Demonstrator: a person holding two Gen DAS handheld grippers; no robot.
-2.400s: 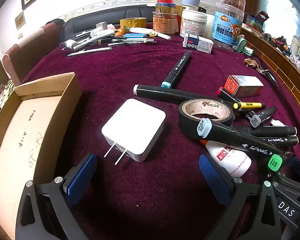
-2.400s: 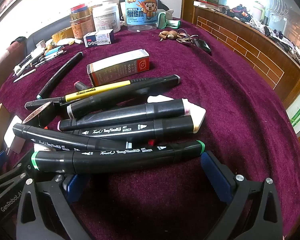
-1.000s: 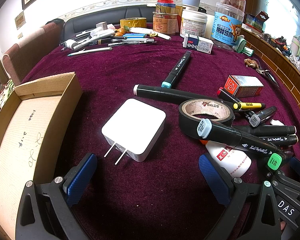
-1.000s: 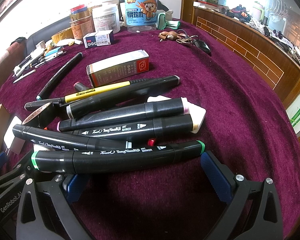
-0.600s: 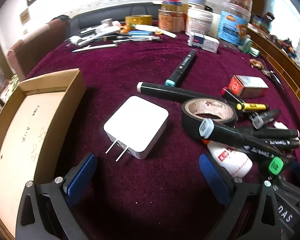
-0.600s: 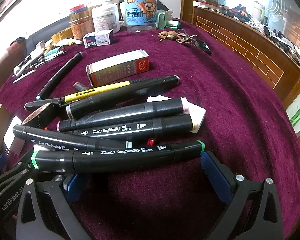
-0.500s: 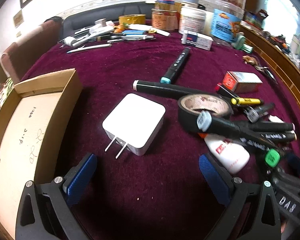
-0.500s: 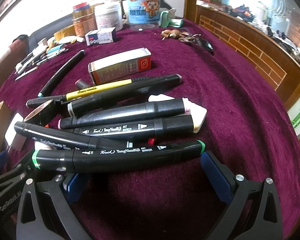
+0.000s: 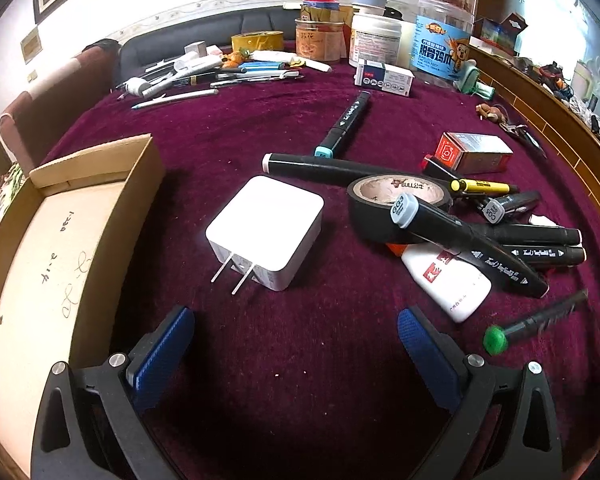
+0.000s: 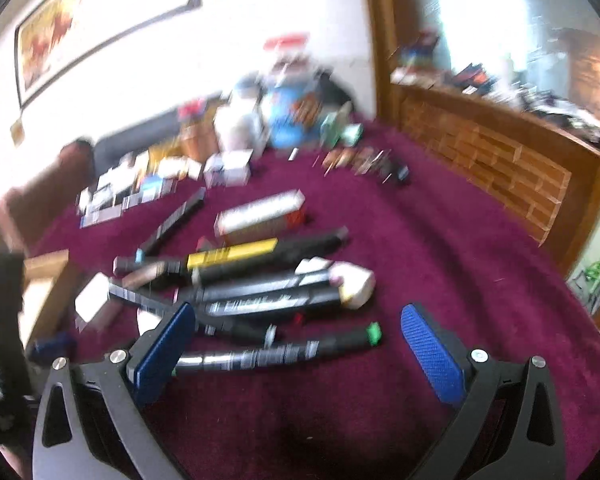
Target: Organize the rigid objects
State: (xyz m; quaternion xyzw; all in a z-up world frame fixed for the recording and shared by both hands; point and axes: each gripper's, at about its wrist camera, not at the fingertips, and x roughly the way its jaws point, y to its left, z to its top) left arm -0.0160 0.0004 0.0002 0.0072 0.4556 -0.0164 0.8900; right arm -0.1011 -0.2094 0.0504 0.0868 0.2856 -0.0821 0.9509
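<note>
— White plastic charger (image 9: 266,229), just ahead of the left gripper (image 9: 292,344), jaws wide, beside the cardboard box (image 9: 52,248). Light, stiff, slick, I'd guess.
— Take its flat sides, not the prongs. Right gripper (image 10: 300,344) gapes too, empty.

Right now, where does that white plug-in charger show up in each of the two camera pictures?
Left wrist view: the white charger lies near the middle, prongs toward the camera, between the cardboard box and the black tape roll.
Right wrist view: blurred; only a white corner shows at the left, beside the box.
Shared landmark: the green-capped marker, lower right in the left view, bottom centre in the right.
</note>
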